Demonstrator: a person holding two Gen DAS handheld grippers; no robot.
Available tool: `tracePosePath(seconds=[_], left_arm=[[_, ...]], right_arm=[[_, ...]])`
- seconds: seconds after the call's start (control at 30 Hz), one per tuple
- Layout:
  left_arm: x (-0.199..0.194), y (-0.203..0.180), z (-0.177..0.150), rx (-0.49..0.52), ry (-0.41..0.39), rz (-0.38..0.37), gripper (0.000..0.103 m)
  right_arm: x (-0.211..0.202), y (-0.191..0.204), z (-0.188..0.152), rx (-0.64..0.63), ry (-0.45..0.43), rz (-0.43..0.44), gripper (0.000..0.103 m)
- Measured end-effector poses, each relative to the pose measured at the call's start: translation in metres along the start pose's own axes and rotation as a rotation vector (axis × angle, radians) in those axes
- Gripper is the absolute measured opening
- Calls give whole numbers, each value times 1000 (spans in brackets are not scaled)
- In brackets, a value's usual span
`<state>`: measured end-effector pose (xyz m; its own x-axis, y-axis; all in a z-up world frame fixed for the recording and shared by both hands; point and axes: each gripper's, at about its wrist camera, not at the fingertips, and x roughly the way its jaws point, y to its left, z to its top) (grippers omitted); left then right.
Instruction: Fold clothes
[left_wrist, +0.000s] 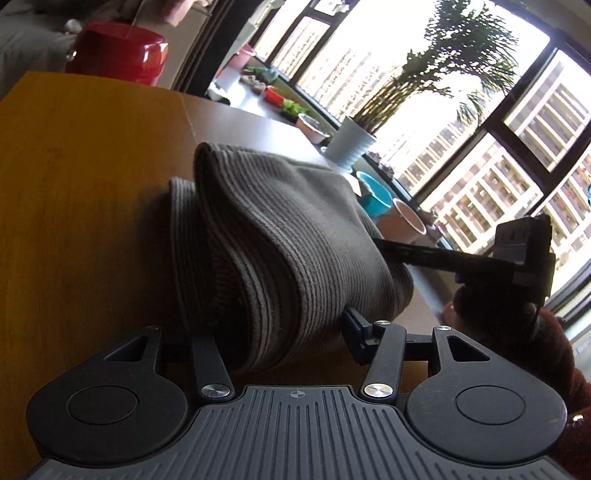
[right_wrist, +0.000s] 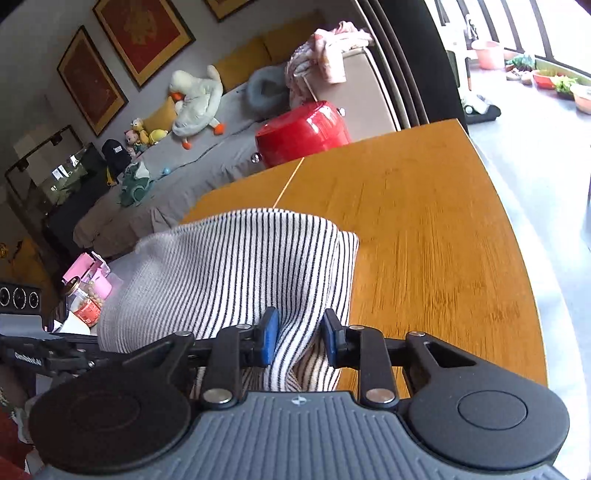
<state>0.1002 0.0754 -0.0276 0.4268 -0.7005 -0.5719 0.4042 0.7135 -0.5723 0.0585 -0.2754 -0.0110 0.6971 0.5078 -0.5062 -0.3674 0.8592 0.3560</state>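
Wooden table (right_wrist: 424, 229), living room behind, big windows on the far side. Right gripper (right_wrist: 300, 338): blue pads apart, striped garment (right_wrist: 236, 273) bunched between them, fabric touching the left pad; whether it's truly clamped I can't tell. Left gripper (left_wrist: 284, 332): garment (left_wrist: 280, 236) draped thick over the fingers, jaw state hidden, can't tell. Cloth is folded over itself, hanging just above the table. Red stool (right_wrist: 303, 129) past the far table edge.

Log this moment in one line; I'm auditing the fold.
left tool: shut on striped garment | right tool: shut on striped garment | garment bunched over wooden table
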Motion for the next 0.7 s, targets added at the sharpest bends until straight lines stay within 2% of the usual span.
tracePosePath(seconds=[0.07,0.1,0.23,0.3,0.37,0.43,0.47,0.6,0.7], left_arm=[[1,9,3,-46,-13,-8,57],[1,12,5,-63,-20,-9,57],[-7,3,10,21,-65,55,57],[-10,-2,13,53,-80,72,57],[-11,-5,15,73,-88,77,57],[-8,-6,18,78,-88,80,57],[-7,-6,20,79,-89,81,57],[8,1,29,37,-79,62,54],[14,5,29,16,-63,48,53]], right_arm=[[6,3,-1,-35,1,-42,30],[9,5,-1,-53,1,-63,35],[21,12,-3,-124,3,-146,37],[8,34,6,-244,-87,-179,37],[-1,52,19,-296,-146,-122,37],[8,61,29,-290,-122,-25,37],[22,62,33,-282,-88,-4,37],[87,46,30,-243,17,-14,37],[87,45,33,-261,26,-6,37]])
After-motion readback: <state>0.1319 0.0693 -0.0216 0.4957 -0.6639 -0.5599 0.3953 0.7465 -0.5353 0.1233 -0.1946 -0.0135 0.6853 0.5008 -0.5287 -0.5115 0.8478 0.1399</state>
